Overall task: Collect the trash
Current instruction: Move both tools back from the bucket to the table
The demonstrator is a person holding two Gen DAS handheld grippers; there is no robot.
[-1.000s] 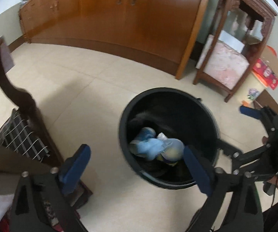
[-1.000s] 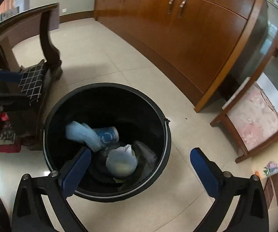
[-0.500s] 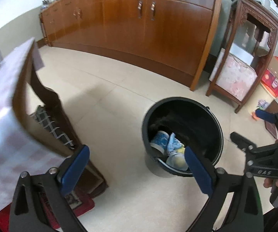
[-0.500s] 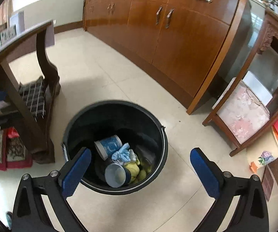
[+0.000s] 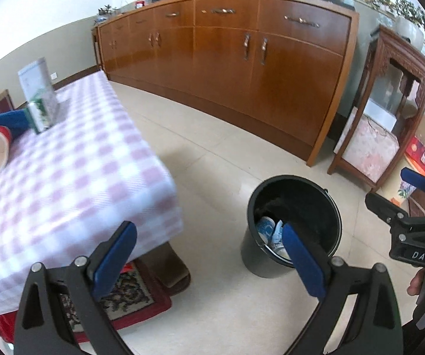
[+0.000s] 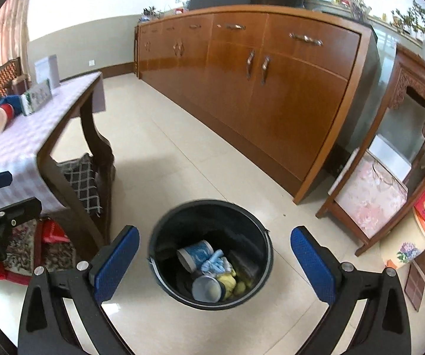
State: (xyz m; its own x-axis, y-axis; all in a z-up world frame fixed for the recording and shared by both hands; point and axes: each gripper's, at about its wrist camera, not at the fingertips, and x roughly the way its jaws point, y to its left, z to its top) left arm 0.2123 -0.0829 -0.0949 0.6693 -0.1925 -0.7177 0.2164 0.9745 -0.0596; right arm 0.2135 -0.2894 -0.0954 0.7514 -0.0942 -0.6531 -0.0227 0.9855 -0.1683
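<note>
I've pulled both claws up and away from the black bin (image 6: 211,253); left claw (image 5: 209,261) and right claw (image 6: 214,263) gape apart, empty. Cups and wrappers (image 6: 209,269) lie inside it, so that drop looks done; the checkered desk (image 5: 64,177) comes next.

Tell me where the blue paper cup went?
The blue paper cup lies on its side inside the black bucket on the floor, low in the right wrist view, beside a light blue rag, near the table leg.
</note>
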